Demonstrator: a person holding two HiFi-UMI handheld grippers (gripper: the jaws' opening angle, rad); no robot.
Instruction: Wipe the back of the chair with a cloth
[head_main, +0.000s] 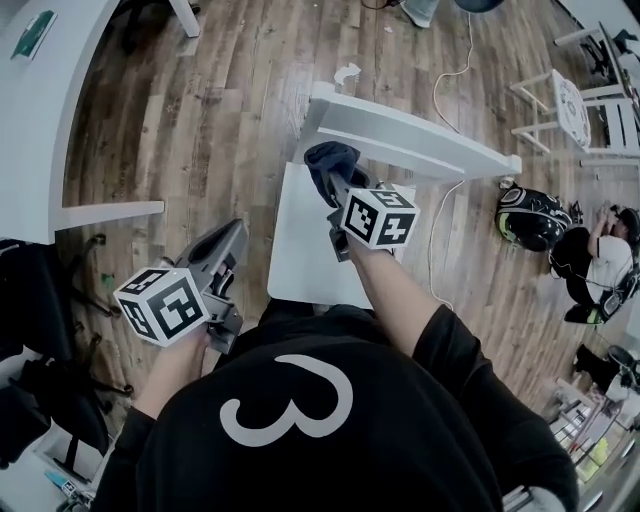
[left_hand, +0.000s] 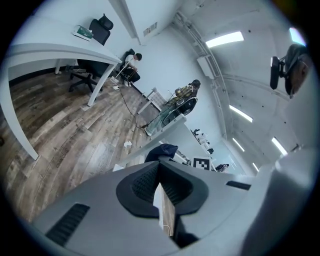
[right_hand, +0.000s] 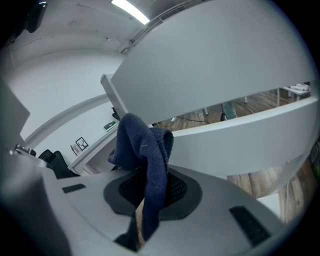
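Pinching a dark blue cloth (right_hand: 144, 150) in the right gripper (right_hand: 150, 192): jaws pressed onto the fabric, a bunch standing above the pads, a strip trailing down between them. Holding that cloth at the left end of the white chair back (head_main: 405, 135), above the rear edge of the seat (head_main: 305, 245), as seen in the head view; contact with the wood not readable there.

Showing in the right gripper view what the head view is flattening: a broad upper rail (right_hand: 215, 65) close above, a narrower lower rail (right_hand: 235, 137) just behind the cloth, and wood floor (head_main: 200, 130) showing through the gap between the two.

Carrying the left gripper (left_hand: 160, 167) low and to the left, well apart from the chair, jaws pressed together with only a sliver open below the tips and nothing between them.

Catching, in the left gripper view alone:
- ceiling light strips (left_hand: 225, 39);
- a black office chair (left_hand: 101, 26) behind a white desk (left_hand: 60, 50);
- the right gripper's marker cube (left_hand: 201, 163) beside the cloth.

Catching, in the head view alone:
- a black helmet (head_main: 530, 218) lying on the floor to the right of the chair;
- a white cable (head_main: 452, 75) running past the back's right end;
- a scrap of white paper (head_main: 347, 72) beyond the back;
- the person's black shirt (head_main: 330, 430) bearing a white mark.
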